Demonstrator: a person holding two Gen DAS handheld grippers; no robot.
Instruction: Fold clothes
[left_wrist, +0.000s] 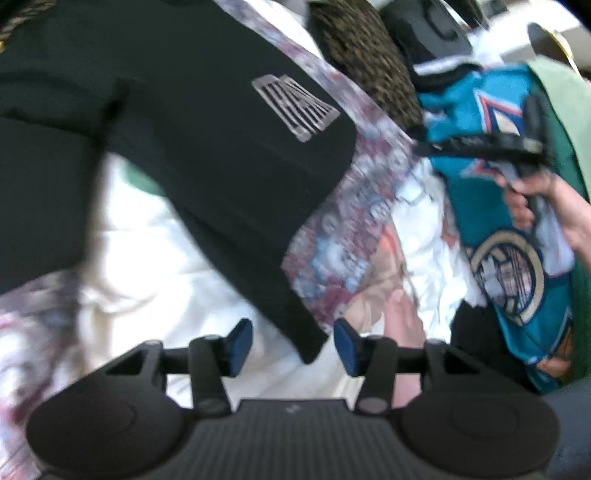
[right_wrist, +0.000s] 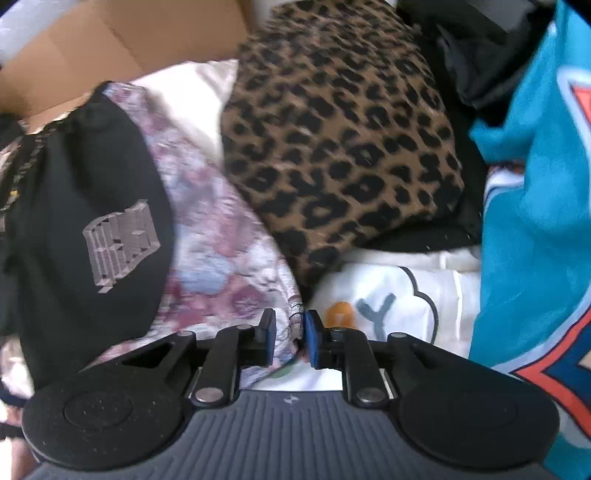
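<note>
Left gripper (left_wrist: 293, 347) stands wide, nothing clamped; the black T-shirt with a grey block print (left_wrist: 207, 147) spreads just ahead, its corner dipping between the pads. Right gripper (right_wrist: 290, 338) stands narrow around the floral patterned cloth (right_wrist: 221, 258); whether it pinches, I cannot tell. Closing now risks dragging that underlayer, rumpling the shirt.

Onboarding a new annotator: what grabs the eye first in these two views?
Probably the leopard-print cushion, filling the upper middle of the right wrist view, with a bright teal jersey down its right edge. In the left wrist view a black shirt with a grey logo sweeps across from the upper left, its corner hanging between the open left tongs. The right tongs sit narrowly apart over floral fabric.
</note>
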